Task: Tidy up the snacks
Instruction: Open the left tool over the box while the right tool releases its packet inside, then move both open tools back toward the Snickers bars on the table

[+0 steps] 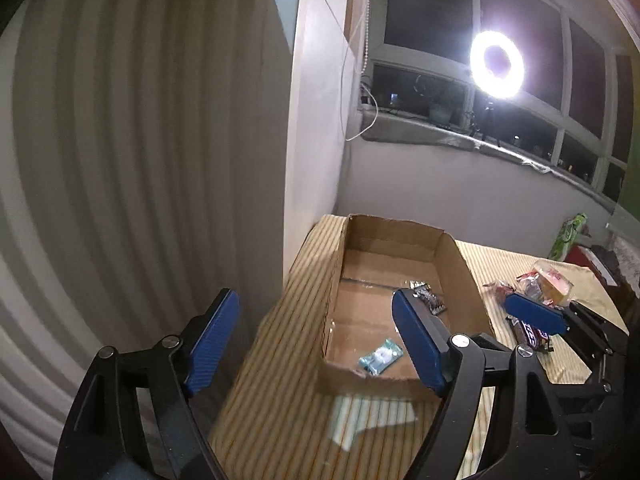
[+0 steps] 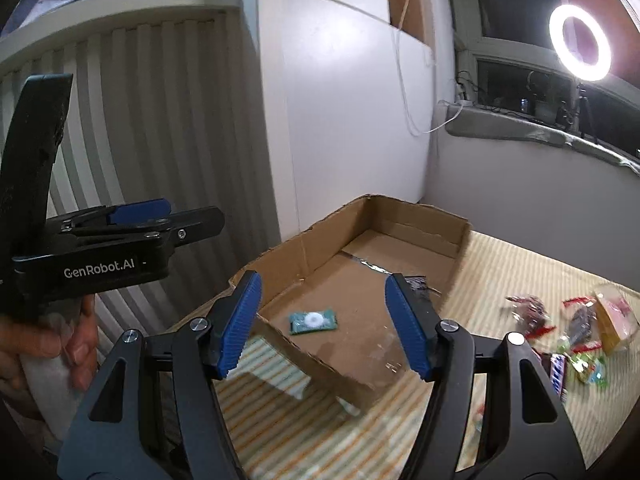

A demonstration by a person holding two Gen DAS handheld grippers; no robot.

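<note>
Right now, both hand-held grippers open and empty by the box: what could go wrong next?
1. The left hand-held gripper and right hand-held gripper sit close together; they may collide.
2. The remaining snacks lie in an overlapping heap; one grasp may drag several.
3. The cardboard box has low walls; a toss could overshoot.

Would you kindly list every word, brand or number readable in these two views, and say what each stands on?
"GenRobot.AI": white lettering on the black body of the left gripper, seen in the right wrist view.
Chocolate bar wrapper: white letters, too blurred to read.
Teal packet in the cardboard box: print too small to read.
Other snack wrappers: blurred, unreadable.
</note>
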